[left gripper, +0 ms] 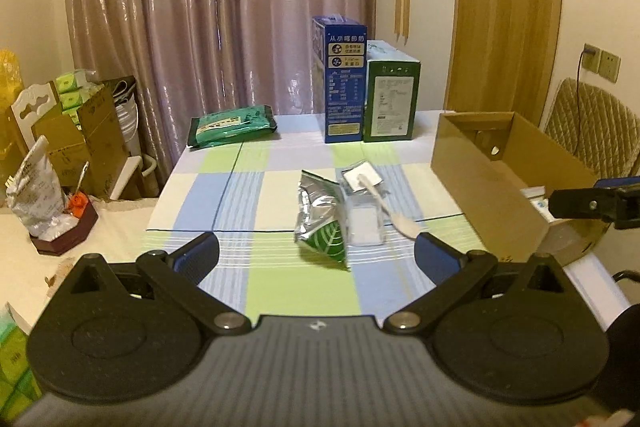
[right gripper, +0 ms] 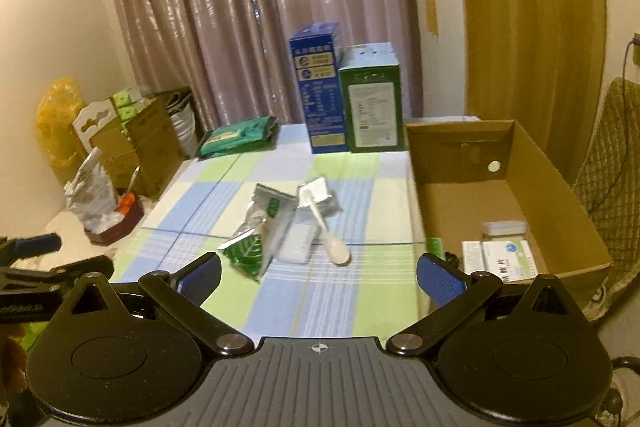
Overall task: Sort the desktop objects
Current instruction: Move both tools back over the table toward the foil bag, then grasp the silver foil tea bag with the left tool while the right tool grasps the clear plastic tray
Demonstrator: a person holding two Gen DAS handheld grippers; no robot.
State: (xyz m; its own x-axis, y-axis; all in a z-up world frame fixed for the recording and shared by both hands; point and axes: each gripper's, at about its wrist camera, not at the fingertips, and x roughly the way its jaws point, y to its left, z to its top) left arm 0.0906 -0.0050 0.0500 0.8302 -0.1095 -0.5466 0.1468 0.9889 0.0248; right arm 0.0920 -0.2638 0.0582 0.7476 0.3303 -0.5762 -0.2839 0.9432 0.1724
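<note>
- The left gripper [left gripper: 316, 251] hangs low over the near edge of the checked tablecloth [left gripper: 288, 291], its blue-padded fingers spread wide with nothing between them.
- The right gripper [right gripper: 318, 269] hangs the same way, jaws wide apart and empty, with the cardboard box [right gripper: 568, 195] just off its right finger.
- Just beyond both, in the middle of the cloth, lies the small pile yet to be sorted: a silver and green foil pouch [left gripper: 320, 223], a clear packet [left gripper: 364, 211] touching its right side, and a white plastic spoon [right gripper: 326, 227] lying slantwise across the packet.
- I judge the spoon the sensible first pick, since it sits on top; take it by the thin handle, not the bowl, and close gently so it does not skid off the slick packet.
- The right gripper is better placed for it, being beside the box.
- The box already holds a small tub [right gripper: 504, 229] and white cartons [right gripper: 500, 257]; drop into the bare floor behind them.
- Farthest off, a green pack [left gripper: 232, 125], a blue carton [left gripper: 344, 83] and a green carton [left gripper: 394, 95] stand along the far edge.
</note>
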